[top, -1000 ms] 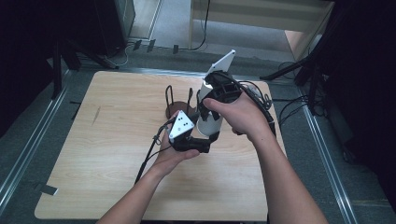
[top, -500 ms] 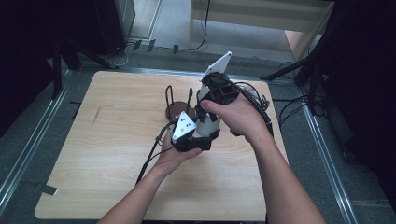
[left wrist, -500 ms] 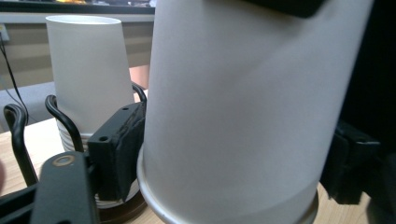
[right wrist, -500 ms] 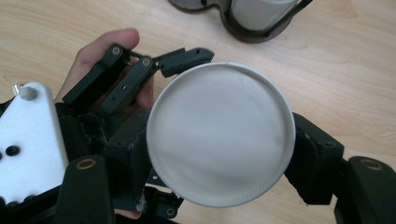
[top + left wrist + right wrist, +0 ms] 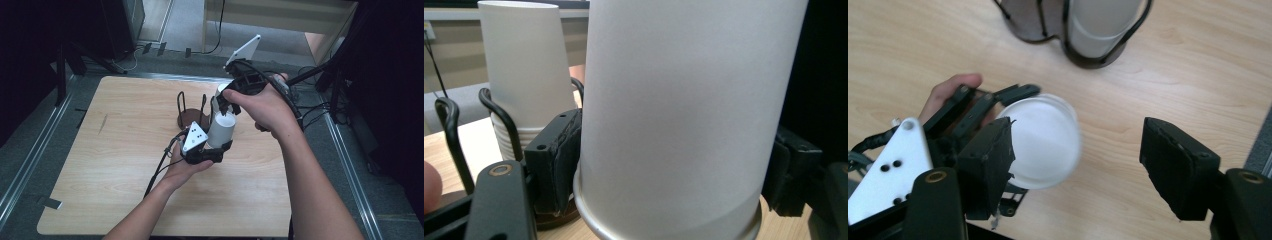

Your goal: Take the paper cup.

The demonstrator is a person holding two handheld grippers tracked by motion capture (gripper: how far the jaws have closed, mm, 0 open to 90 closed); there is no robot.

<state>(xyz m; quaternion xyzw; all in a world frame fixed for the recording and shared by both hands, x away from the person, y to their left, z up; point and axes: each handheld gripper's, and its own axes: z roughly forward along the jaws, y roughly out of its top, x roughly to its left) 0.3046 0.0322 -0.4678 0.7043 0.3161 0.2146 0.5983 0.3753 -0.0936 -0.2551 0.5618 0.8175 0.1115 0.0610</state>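
The left gripper (image 5: 214, 150), jaws having just closed, is pinching an upside-down white paper cup (image 5: 221, 130) near the table's (image 5: 100, 165) centre. The right gripper (image 5: 227, 107), jaws spread and just opening, is hanging directly above it, beside the cup rack (image 5: 187, 117).

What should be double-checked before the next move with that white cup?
1. Left claw holds the paper cup: ok. Its jaws have just been closing and the pads press on both sides of the cup.
2. Right claw has let go: ok. Its jaws have just been opening, with nothing gripped between them and the cup below.
3. Cup wall undented: ok.
4. Cup clear of the stack of cups in the wire holder: ok.
5. Cup lifted off the table: cannot tell.
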